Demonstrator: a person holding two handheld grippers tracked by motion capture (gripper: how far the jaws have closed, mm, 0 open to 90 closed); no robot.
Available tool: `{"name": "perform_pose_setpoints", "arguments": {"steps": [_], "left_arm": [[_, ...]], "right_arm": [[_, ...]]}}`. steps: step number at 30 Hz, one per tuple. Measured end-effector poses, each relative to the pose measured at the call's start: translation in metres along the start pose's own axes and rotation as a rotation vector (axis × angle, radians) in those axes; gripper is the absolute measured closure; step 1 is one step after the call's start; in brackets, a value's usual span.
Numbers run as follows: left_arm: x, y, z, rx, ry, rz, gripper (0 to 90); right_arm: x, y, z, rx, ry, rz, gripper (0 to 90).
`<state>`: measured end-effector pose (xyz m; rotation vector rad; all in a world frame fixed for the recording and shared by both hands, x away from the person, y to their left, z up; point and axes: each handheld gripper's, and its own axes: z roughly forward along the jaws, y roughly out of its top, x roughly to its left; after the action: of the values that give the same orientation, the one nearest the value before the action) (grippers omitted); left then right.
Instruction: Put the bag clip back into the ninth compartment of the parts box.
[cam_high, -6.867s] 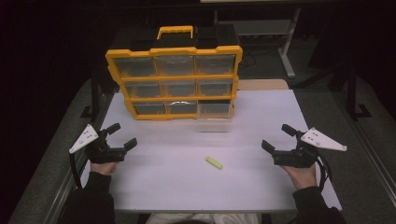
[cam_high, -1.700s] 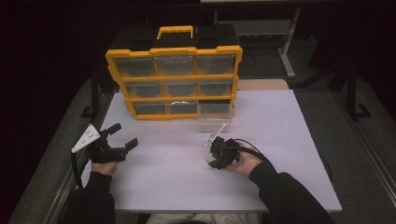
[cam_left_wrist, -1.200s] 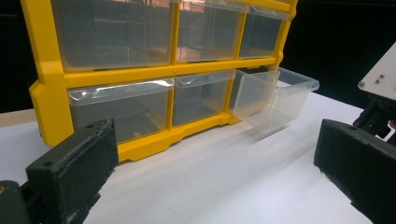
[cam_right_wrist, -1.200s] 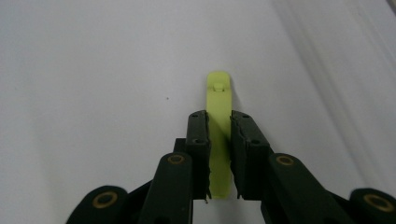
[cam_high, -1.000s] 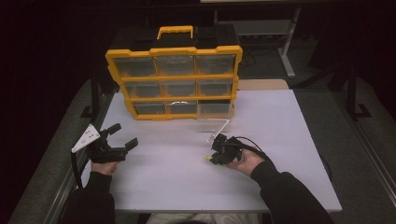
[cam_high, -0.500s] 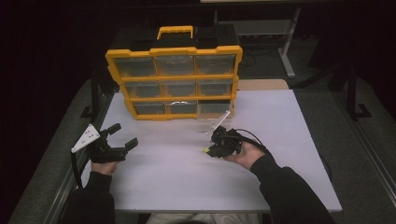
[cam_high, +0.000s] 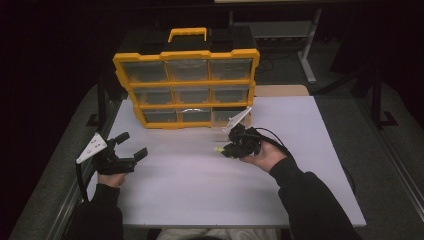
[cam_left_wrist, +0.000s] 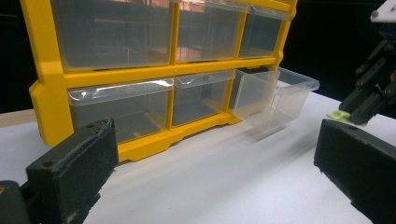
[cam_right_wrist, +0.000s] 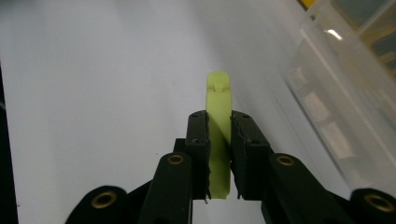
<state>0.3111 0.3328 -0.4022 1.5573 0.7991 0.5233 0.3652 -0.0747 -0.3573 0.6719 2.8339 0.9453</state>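
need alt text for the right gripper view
The right tongs are shut on a small yellow-green plastic piece above a white table. A clear plastic drawer lies at the right edge.

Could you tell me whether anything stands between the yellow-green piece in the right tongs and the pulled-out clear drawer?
Nothing visible does. The right tongs are shut on the piece, and only bare table lies between it and the clear drawer, which is pulled out with its top open. The left tongs stay well aside.
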Motion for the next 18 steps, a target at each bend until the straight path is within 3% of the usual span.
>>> {"name": "perform_pose_setpoints", "arguments": {"steps": [18], "left_arm": [[0.000, 0.000, 0.000, 0.001, 0.003, 0.002, 0.0]], "right_arm": [[-0.021, 0.016, -0.038, -0.147, -0.047, 0.034, 76.7]]}}
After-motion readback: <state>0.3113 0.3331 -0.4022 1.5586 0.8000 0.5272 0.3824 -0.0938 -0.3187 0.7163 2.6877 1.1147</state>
